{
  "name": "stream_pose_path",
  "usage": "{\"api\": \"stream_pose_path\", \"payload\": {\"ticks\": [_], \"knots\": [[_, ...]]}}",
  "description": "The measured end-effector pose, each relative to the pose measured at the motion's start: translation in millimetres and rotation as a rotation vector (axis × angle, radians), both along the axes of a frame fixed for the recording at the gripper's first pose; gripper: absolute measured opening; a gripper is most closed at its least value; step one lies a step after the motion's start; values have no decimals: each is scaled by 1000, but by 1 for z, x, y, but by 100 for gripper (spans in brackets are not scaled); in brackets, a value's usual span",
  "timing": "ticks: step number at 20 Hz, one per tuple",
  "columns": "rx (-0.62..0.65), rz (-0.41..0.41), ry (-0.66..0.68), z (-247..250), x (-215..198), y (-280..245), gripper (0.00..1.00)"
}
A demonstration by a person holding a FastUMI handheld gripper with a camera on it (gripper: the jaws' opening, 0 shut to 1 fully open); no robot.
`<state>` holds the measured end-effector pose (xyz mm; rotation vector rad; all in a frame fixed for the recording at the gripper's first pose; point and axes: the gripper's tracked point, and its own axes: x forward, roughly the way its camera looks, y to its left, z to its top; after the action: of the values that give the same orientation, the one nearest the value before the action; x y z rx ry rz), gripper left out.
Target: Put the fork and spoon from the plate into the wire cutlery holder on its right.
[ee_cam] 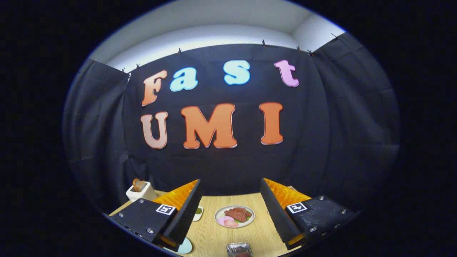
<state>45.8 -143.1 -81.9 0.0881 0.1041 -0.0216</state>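
The hand-held gripper hangs over the pale wooden table with its fingers spread wide apart and nothing between them. Just ahead, in the gap between the fingers, sits a round white plate of food. I can make out no fork, spoon or wire holder from here, so their direction and long axis cannot be told; a small white toaster stands far left.

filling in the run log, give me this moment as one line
gripper: open, holding nothing | between fingers, ahead: plate of food on wooden table | fork, spoon, holder: not made out
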Motion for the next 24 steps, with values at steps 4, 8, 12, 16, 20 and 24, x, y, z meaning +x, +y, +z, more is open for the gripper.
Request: {"api": "stream_pose_path", "payload": {"ticks": [4,8,12,16,20,24], "knots": [[-81,5,-162,44,2,4,97],[-98,32,-237,71,-8,16,97],[-164,55,-249,64,-13,24,97],[-143,67,-244,64,-16,26,98],[-129,58,-238,61,-16,21,98],[-114,53,-223,58,-19,18,98]]}}
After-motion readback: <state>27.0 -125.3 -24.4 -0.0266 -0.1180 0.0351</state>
